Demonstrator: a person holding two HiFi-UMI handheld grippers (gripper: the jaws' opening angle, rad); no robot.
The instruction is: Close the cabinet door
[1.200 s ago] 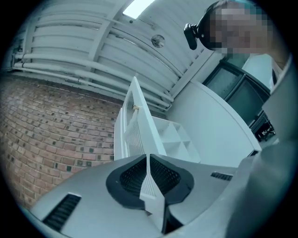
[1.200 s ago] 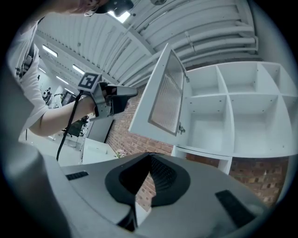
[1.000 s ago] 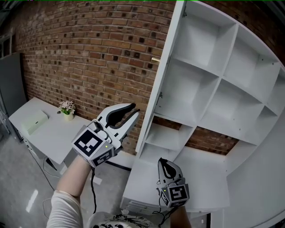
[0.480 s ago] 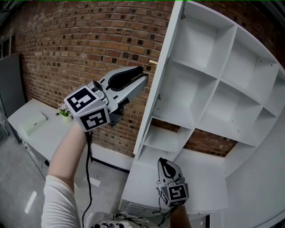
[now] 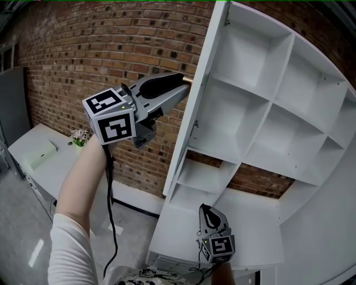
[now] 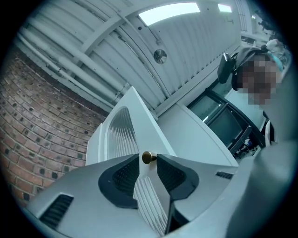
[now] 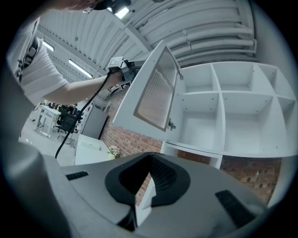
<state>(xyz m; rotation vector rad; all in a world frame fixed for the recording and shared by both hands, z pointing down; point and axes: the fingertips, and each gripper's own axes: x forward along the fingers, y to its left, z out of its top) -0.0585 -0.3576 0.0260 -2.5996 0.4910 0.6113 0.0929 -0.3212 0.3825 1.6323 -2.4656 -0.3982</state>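
Red-brown brick wall [image 5: 83, 55] with pale mortar across back. White cabinet [image 5: 261, 106] against it, open square compartments, brick visible beneath. Low white bench [image 5: 53, 178] at left by wall, small potted flowers [image 5: 79, 137] near its back edge, pale green object [image 5: 41, 156] beside them. Dark grey panel [image 5: 14, 106] at far left. Glossy grey floor [image 5: 22, 239] reflecting light. Overhead, corrugated ceiling with beams; bright rectangular light panel [image 6: 167, 13]; small round fitting [image 6: 160, 56] below it.
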